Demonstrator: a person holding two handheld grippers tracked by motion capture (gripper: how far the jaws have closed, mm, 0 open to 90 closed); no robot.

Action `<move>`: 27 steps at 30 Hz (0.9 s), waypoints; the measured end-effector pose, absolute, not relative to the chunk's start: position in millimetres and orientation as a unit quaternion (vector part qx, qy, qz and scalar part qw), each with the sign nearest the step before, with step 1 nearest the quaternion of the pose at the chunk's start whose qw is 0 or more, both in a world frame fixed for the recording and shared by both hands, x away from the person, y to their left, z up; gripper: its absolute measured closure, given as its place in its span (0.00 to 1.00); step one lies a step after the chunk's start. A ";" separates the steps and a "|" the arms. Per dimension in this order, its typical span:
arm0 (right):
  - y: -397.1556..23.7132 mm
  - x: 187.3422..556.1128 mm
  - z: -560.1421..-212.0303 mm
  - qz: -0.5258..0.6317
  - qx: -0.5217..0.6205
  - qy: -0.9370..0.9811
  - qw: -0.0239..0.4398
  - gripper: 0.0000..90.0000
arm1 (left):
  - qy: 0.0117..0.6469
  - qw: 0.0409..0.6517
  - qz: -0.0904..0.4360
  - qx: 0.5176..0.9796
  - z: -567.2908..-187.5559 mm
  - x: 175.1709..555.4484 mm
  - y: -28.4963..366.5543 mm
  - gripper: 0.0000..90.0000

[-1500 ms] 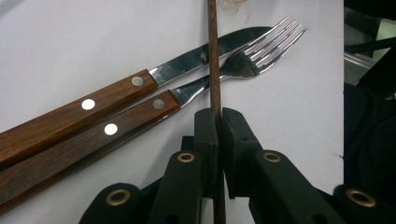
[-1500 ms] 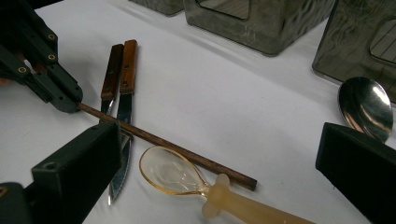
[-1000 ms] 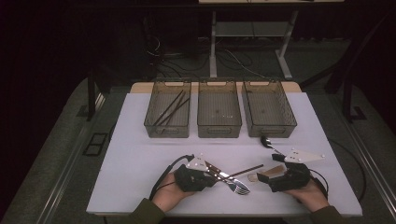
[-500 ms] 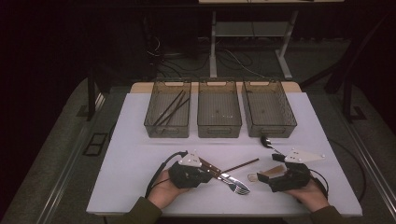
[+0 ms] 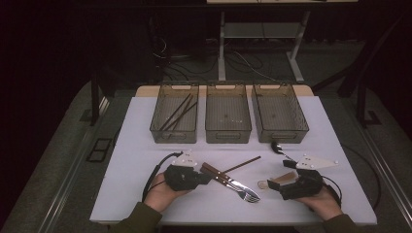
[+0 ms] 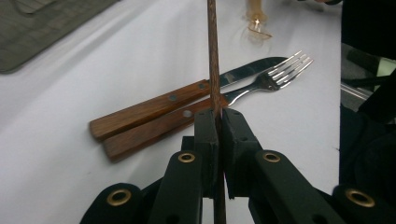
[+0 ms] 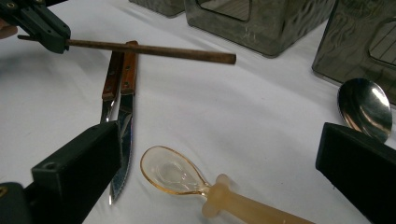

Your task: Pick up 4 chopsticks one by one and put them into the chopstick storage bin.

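Left tool (image 5: 206,175) is clamped on one end of a brown chopstick (image 5: 241,164); in the left gripper view the two black pads pinch the stick (image 6: 214,70) with no gap showing. The stick is clear of the table (image 5: 141,145), as its position above the knife (image 7: 123,116) and fork handle (image 7: 112,77) in the right gripper view indicates.

Key relation: the chopstick's long axis runs from the left tool outward toward the far right in the high view, free end pointing roughly between the middle tray (image 5: 228,114) and the right tray (image 5: 279,114). The left tray (image 5: 176,116), which already holds several dark chopsticks (image 5: 179,111), lies ahead and slightly left of the left tool, long side running away from the person. Judgement: the stick is not aligned with that tray; it likely needs swinging leftward until its axis matches the tray's length before lowering.

Right tool (image 5: 276,184) rests near the table's near right corner, jaws wide apart, empty, with an amber plastic spoon (image 7: 205,186) lying between them on the table. A metal spoon (image 5: 278,147) lies just before the right tray.

The left hand (image 5: 163,191) is nearer the left tray; the right is well apart from it.
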State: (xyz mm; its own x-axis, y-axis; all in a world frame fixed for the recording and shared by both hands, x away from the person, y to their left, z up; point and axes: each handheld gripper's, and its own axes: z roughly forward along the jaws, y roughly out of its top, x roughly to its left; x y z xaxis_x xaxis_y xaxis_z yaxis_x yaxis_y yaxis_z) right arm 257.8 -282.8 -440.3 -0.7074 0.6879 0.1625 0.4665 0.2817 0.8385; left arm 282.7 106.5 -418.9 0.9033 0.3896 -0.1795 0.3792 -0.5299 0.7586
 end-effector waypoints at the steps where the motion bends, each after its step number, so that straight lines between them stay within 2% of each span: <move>1: -282.8 257.8 -440.3 0.476 0.364 0.792 0.116 0.00 | 0.222 0.435 0.007 0.873 -418.5 283.2 108.0 0.95; 27: -283.1 257.5 -439.7 0.476 0.363 0.792 0.117 0.00 | 0.264 0.449 0.055 0.852 -404.5 296.4 148.2 0.95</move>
State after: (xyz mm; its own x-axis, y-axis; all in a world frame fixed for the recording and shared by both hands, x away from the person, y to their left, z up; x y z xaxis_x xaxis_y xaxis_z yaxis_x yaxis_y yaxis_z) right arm 257.5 -283.1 -439.7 -0.7087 0.6867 0.1616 0.4647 0.2821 0.8393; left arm 296.4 148.2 -404.5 0.8550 0.4986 -0.1424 0.3995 -0.4583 0.7940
